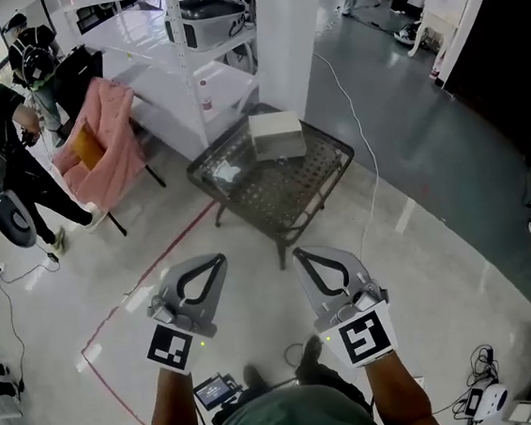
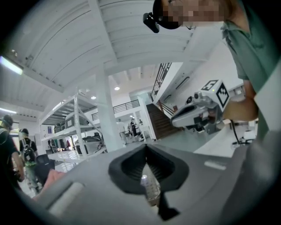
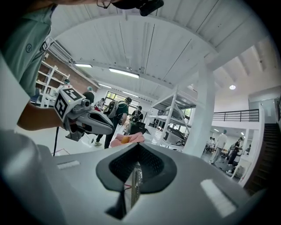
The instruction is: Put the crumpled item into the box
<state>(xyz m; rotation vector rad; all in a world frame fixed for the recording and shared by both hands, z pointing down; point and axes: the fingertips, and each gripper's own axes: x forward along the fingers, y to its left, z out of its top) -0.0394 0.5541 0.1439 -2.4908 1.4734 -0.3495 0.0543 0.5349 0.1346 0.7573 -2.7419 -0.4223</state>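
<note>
Head view: the left hand-held gripper and the right hand-held gripper have their jaws closed on nothing, above a pale floor. Ahead of both stands a dark mesh surface. It carries the box and, toward the left gripper's side, what seems to be the crumpled item. Beyond rise a white pillar and shelving.

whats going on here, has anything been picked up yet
Not yet. A person stands back from a small dark mesh table with a gripper in each hand. The left gripper and right gripper are both shut and empty, held out over the floor and pointing toward the table. On it sit a white box and, to the box's left in the head view, the crumpled item, which nothing is touching.
</note>
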